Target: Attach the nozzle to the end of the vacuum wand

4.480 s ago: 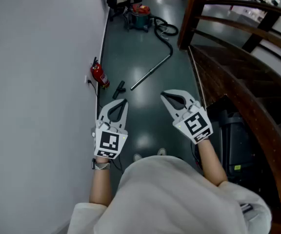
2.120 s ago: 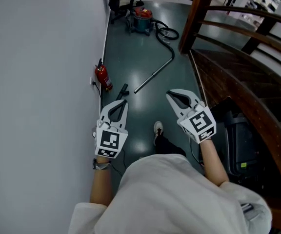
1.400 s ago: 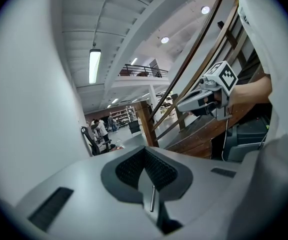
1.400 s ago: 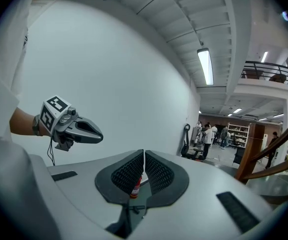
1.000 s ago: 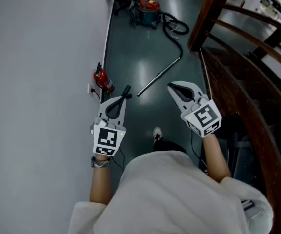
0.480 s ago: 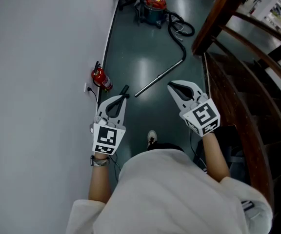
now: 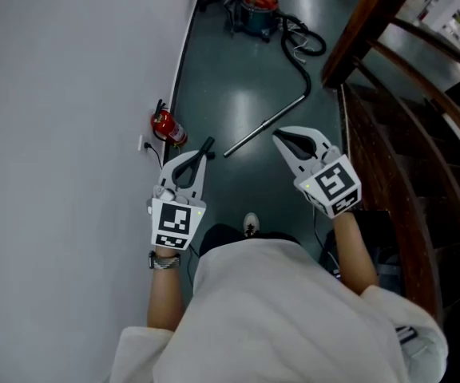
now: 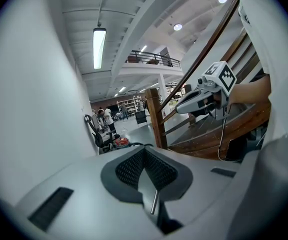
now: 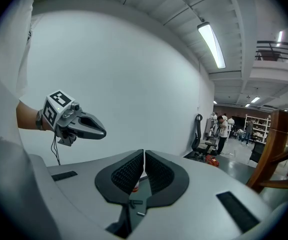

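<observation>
The silver vacuum wand [image 7: 267,124] lies slantwise on the dark floor, and its black hose [image 7: 300,45] runs back to a red vacuum [image 7: 259,0]. A small black nozzle [image 7: 207,146] lies on the floor just left of the wand's near end. My left gripper [image 7: 201,155] is shut and empty, held in the air with its tips overlapping the nozzle in the head view. My right gripper [image 7: 276,134] is also shut and empty, hanging just right of the wand's near end. In the left gripper view the jaws [image 8: 144,151] meet, and so do those in the right gripper view [image 9: 143,156].
A red fire extinguisher [image 7: 166,126] stands against the white wall [image 7: 70,134] at the left. A wooden staircase with railings [image 7: 398,94] runs along the right. The person's shoe [image 7: 250,224] shows below the grippers. Office chairs and people stand far down the corridor [image 9: 219,129].
The person has walked forward down the corridor, so the wand, nozzle and extinguisher lie closer under the grippers. Both grippers stay shut and empty.
</observation>
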Available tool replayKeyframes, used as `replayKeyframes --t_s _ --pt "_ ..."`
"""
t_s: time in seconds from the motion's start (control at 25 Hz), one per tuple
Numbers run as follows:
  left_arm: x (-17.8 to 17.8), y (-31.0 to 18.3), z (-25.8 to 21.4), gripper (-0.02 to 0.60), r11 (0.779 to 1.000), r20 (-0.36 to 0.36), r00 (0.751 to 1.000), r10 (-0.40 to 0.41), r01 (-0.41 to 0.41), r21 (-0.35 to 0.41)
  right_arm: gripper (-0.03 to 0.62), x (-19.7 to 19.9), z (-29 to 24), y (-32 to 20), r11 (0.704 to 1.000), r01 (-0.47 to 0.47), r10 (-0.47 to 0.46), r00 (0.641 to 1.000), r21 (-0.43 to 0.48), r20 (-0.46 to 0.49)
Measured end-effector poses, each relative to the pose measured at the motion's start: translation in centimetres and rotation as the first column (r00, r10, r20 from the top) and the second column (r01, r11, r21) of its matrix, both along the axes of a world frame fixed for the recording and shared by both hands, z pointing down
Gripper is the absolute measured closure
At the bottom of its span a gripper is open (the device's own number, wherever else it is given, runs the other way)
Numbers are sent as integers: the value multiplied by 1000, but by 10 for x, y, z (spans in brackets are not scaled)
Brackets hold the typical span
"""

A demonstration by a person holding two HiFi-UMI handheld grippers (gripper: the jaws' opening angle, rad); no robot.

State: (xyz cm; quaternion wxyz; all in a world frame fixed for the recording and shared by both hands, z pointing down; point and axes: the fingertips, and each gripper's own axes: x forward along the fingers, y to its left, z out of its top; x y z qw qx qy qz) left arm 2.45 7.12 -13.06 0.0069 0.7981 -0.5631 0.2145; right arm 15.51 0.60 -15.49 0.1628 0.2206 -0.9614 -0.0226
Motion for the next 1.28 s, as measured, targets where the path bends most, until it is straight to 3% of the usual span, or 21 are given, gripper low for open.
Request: replayKeyframes --t_s 0.68,0.96,1.28 --pt "-56 -75 16 583 999 6 1000 19 -19 -42 565 -37 1 -78 997 -62 63 998 -41 22" --pt "-85 -120 25 583 998 7 999 49 -48 -51 565 -68 12 -114 999 -19 18 1000 -38 -10" --pt "-110 -146 47 583 997 -14 1000 16 -17 -71 565 -93 36 -135 998 28 -30 999 -51 -32"
